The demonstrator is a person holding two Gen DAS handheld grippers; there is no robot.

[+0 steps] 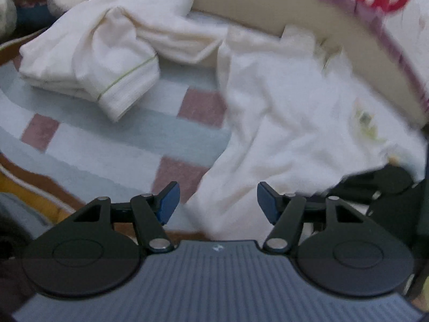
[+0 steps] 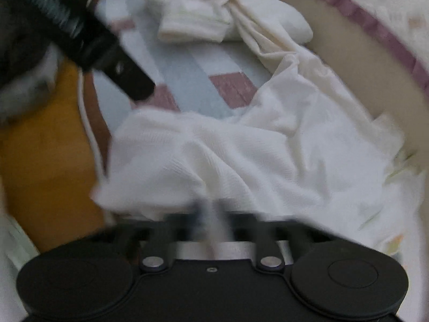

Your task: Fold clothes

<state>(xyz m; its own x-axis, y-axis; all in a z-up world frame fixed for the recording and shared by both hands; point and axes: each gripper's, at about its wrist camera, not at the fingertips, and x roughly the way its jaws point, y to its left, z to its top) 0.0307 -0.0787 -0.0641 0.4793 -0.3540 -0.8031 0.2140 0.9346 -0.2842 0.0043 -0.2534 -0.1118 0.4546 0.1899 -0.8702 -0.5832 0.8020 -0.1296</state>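
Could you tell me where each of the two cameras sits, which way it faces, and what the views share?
Left wrist: on the left gripper, looking forward and down at the white garment on the checked blanket; its jaws stand open, and the right gripper shows at the right edge.
Right wrist: on the right gripper, close over the same garment; jaws blurred but apparently shut on it; the left gripper shows upper left.
Shared: the garment, blanket, and the rolled white cloth.

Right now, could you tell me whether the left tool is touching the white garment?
Apart. The left wrist view shows the left tool open, both blue pads clear of the white garment lying beyond them.
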